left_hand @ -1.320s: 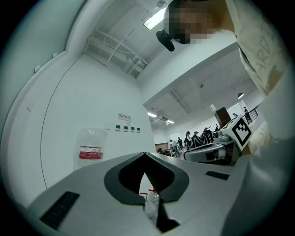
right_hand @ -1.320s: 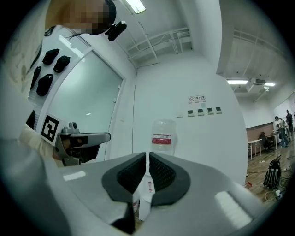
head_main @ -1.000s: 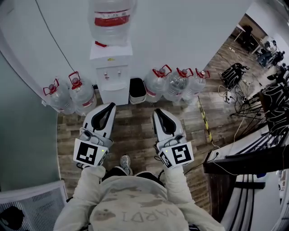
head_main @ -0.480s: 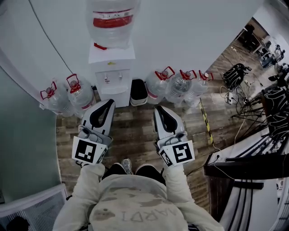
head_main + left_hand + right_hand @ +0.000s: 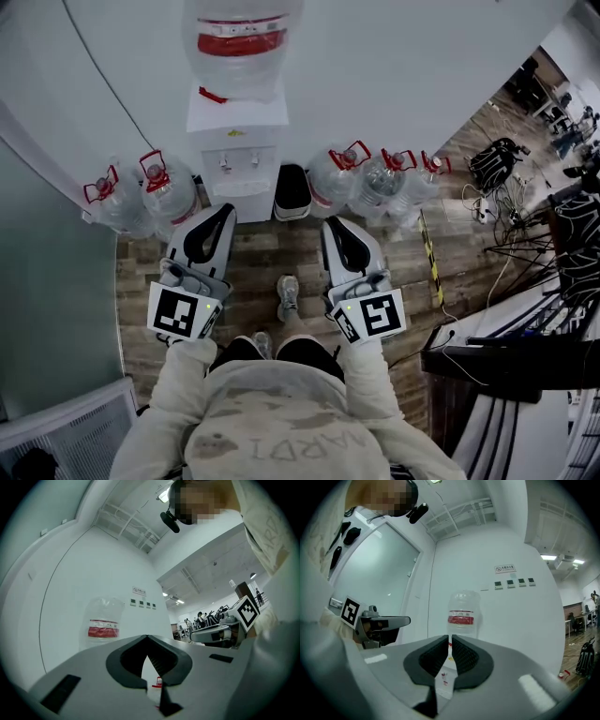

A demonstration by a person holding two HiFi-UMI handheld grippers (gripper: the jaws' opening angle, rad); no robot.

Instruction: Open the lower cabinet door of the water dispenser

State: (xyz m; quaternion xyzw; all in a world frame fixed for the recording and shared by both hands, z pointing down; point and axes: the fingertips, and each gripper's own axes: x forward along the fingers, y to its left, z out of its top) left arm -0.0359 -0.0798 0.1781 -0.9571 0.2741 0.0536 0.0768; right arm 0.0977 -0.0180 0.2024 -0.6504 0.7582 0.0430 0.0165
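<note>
The white water dispenser [image 5: 239, 161] stands against the wall with a big bottle [image 5: 242, 42] on top. From above, its lower cabinet door is hardly visible. My left gripper [image 5: 225, 210] hovers shut just before the dispenser's front, holding nothing. My right gripper [image 5: 333, 223] is also shut and empty, to the right of the dispenser and in front of the black bin [image 5: 292, 192]. In the left gripper view the jaw tips [image 5: 147, 636] meet, with the bottle [image 5: 104, 623] to their left. The right gripper view shows the bottle [image 5: 462, 616] straight above the closed tips [image 5: 450, 637].
Two water jugs [image 5: 141, 192] stand left of the dispenser and three jugs [image 5: 380, 183] to its right. A glass wall [image 5: 47, 281] closes the left side. Cables and black stands [image 5: 511, 187] crowd the floor at right. The person's shoe [image 5: 288, 292] is on the wooden floor between the grippers.
The person has stepped toward the dispenser, one shoe now forward between the grippers. Both grippers came closer to the dispenser and stayed shut.
</note>
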